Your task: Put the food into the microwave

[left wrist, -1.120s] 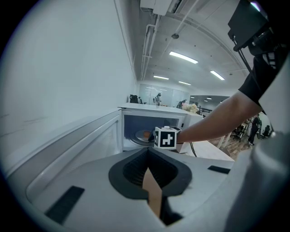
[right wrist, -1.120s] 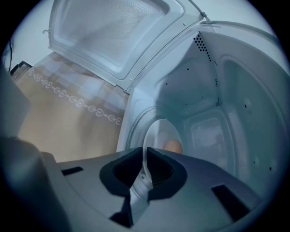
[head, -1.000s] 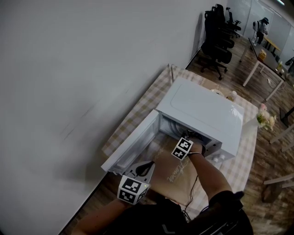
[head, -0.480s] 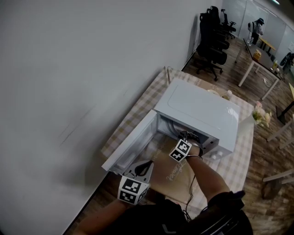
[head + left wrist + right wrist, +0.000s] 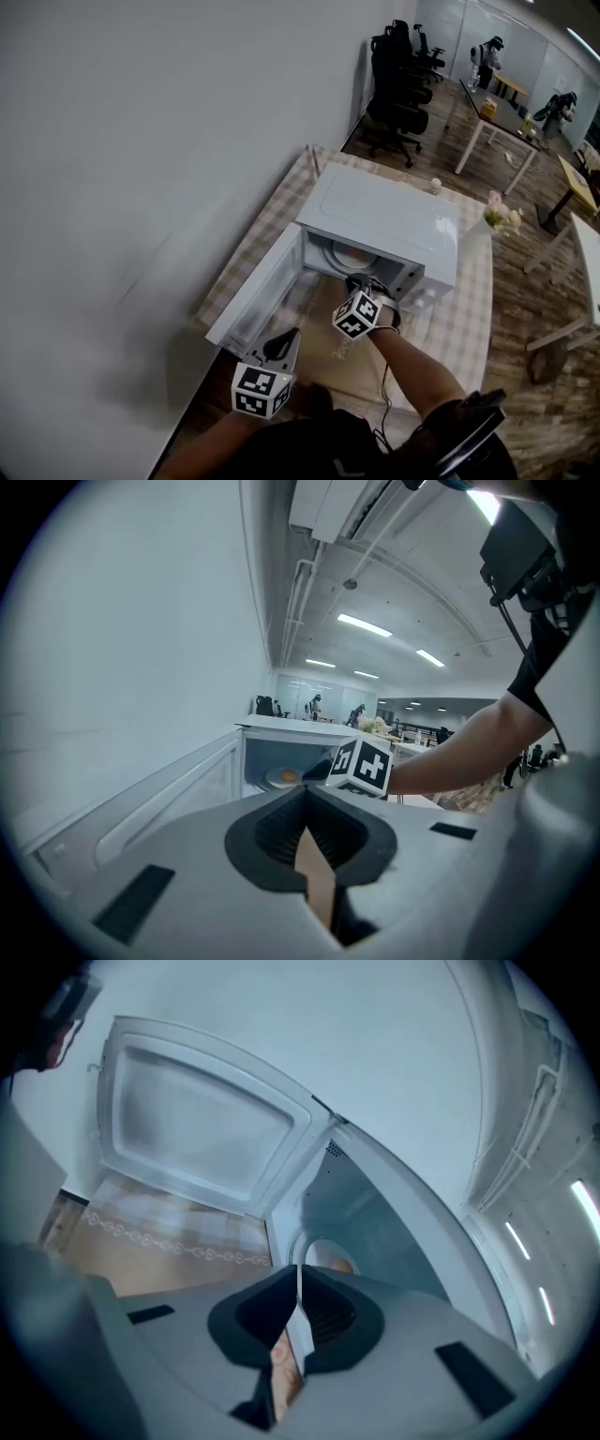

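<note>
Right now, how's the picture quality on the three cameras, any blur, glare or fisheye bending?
Head view: evenly lit, fairly sharp, the microwave leaning with wide-angle bend. Left gripper view: strong fisheye, black corners, bright ceiling lights, the plate inside small but clear. Right gripper view: soft and bluish, the open door blurred, dark edges.

The microwave (image 5: 384, 211) stands on the desk (image 5: 473, 309), which runs along the wall (image 5: 141, 141) at left. Its door (image 5: 251, 305) is swung open toward the near left. Inside lies a plate (image 5: 274, 780) with the food (image 5: 289, 776) on it. Flowers (image 5: 502, 217) stand to the microwave's far right, and chairs (image 5: 398, 66) stand beyond the desk.
</note>
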